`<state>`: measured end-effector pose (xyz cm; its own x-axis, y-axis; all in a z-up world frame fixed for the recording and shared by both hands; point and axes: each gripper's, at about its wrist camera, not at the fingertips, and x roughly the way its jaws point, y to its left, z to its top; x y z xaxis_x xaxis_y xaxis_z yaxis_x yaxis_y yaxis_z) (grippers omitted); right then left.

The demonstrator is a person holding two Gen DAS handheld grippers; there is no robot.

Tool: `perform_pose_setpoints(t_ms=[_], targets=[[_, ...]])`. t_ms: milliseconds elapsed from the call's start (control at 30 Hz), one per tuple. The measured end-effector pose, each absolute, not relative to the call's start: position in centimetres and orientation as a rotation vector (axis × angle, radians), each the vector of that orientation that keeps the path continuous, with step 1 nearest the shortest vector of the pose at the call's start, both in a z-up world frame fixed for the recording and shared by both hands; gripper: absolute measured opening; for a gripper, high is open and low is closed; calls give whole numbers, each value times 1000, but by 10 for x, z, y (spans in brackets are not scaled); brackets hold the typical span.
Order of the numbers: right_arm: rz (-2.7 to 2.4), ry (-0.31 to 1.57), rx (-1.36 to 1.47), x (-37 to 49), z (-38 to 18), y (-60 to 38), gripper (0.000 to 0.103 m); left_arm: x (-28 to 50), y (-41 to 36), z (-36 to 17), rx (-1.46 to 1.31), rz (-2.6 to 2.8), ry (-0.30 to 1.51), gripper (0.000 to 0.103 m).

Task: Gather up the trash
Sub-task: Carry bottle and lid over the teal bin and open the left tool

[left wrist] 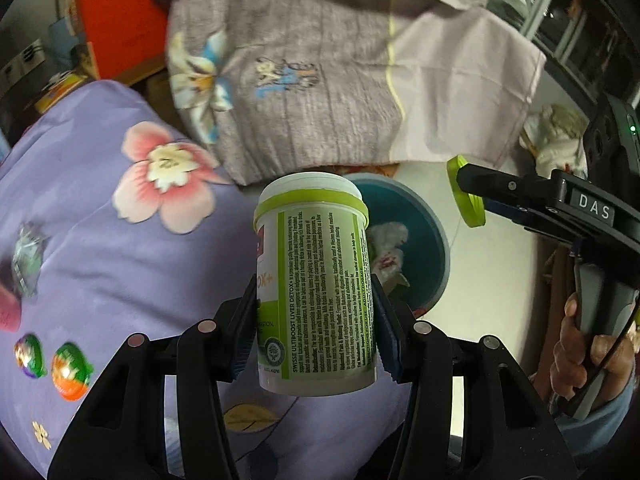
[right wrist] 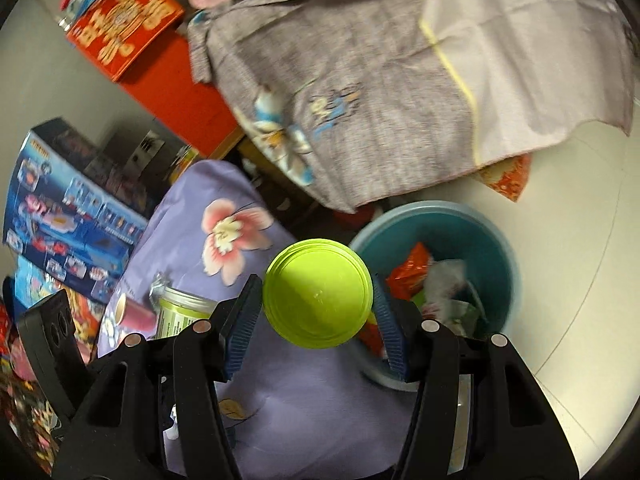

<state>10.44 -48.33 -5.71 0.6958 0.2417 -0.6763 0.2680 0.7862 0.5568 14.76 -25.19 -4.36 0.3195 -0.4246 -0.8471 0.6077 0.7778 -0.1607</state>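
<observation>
The big purple bed sheet w/ pink flowers [left wrist: 92, 248] is lying low and left in both views. The grey-and-pink cloth w/ a blue flower and a small cartoon print [left wrist: 320, 72] is hanging over stuff at the top, and its bottom edge is reaching down near the bin.

The round teal plastic trash bin [right wrist: 496, 256] is sitting on the pale floor, just beside the purple sheet. An orange wrapper and crumpled papers are lying inside it. In the left wrist view the bin [left wrist: 432, 240] is showing behind the jar, w/ white crumpled tissue in it.

The blue toy box w/ pictures [right wrist: 68, 208] is standing at the left by the wall, and the red box w/ gold print [right wrist: 124, 20] is sitting up above it.

The left gripper [left wrist: 314, 320] is squeezing the white plastic jar w/ green label and a green ring at the neck [left wrist: 316, 280], one blue pad on each side. The jar is open, tilted, up in the air over the sheet edge, in front of the bin.

The right gripper [right wrist: 316, 308] is pinching the round lime-green plastic lid [right wrist: 318, 294] by its rim, flat face to the camera, beside the bin. In the left wrist view that lid [left wrist: 466, 192] is sticking out edge-on from the black fingers, well apart from the jar.

Two small shiny candy wrappers, green w/ orange and purple [left wrist: 52, 364], are lying on the sheet at the left.
</observation>
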Motion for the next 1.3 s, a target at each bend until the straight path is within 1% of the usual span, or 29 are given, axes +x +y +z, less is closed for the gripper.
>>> perform_pose_setpoints(t_ms=[433, 700, 767, 1033, 1067, 1100, 1167, 1267, 1300], targets=[[-72, 866, 755, 99, -93, -534, 54, 158, -331, -82, 294, -750, 1130, 52], [-99, 898, 783, 105, -109, -553, 54, 169, -362, -103, 319, -772, 1174, 53], [-99, 904, 785, 107, -112, -555, 54, 171, -368, -108, 327, -772, 1186, 58], [-81, 931, 784, 115, -120, -552, 54, 178, -359, -115, 304, -719, 1212, 68], [-79, 934, 783, 116, -122, -551, 54, 178, -356, -114, 304, -714, 1209, 71], [-77, 942, 782, 118, -124, -549, 54, 178, -355, -113, 304, -711, 1206, 77], [-71, 960, 780, 122, -128, -544, 54, 177, -349, -111, 306, -693, 1189, 81], [-71, 978, 774, 127, -133, -539, 54, 177, -340, -109, 301, -677, 1175, 83], [-74, 984, 769, 129, -135, -537, 54, 177, -336, -109, 296, -671, 1174, 85]])
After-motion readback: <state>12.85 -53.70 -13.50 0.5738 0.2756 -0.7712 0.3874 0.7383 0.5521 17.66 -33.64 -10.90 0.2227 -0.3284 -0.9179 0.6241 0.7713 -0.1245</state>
